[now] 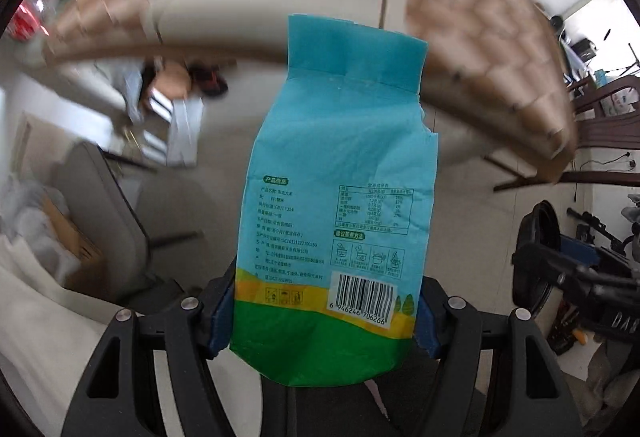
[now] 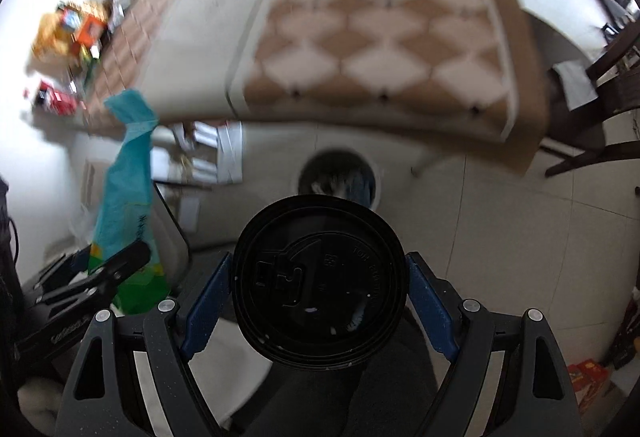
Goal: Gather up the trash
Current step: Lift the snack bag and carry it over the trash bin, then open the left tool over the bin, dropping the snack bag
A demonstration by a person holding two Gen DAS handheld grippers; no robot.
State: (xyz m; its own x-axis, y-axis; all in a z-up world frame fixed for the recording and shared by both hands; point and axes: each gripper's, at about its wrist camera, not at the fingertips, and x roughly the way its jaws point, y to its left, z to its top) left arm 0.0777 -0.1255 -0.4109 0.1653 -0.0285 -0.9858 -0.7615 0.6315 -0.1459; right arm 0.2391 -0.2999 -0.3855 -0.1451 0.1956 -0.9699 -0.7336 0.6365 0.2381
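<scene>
A blue and green empty food bag (image 1: pixel 340 197) with a barcode stands up between my left gripper's (image 1: pixel 324 313) blue pads, which are shut on its lower green part. In the right wrist view the same bag (image 2: pixel 128 205) hangs at the left, pinched by the left gripper (image 2: pixel 116 269). My right gripper (image 2: pixel 320 293) is shut on a cup with a black lid (image 2: pixel 320 281), the pads pressing its sides. Just beyond the lid, on the floor, stands a round trash bin (image 2: pixel 340 177) with a white rim and dark inside. In the left wrist view the black lid (image 1: pixel 536 253) shows at the right edge.
A table with a brown diamond-pattern cloth (image 2: pixel 380 37) overhangs the floor ahead. Boxes and papers (image 1: pixel 176 125) lie under it. Dark wooden chairs (image 2: pixel 600 109) stand at the right. A grey chair (image 1: pixel 108 197) and cardboard box (image 1: pixel 68 233) are at the left. Snack packs (image 2: pixel 72 29) sit on the far table end.
</scene>
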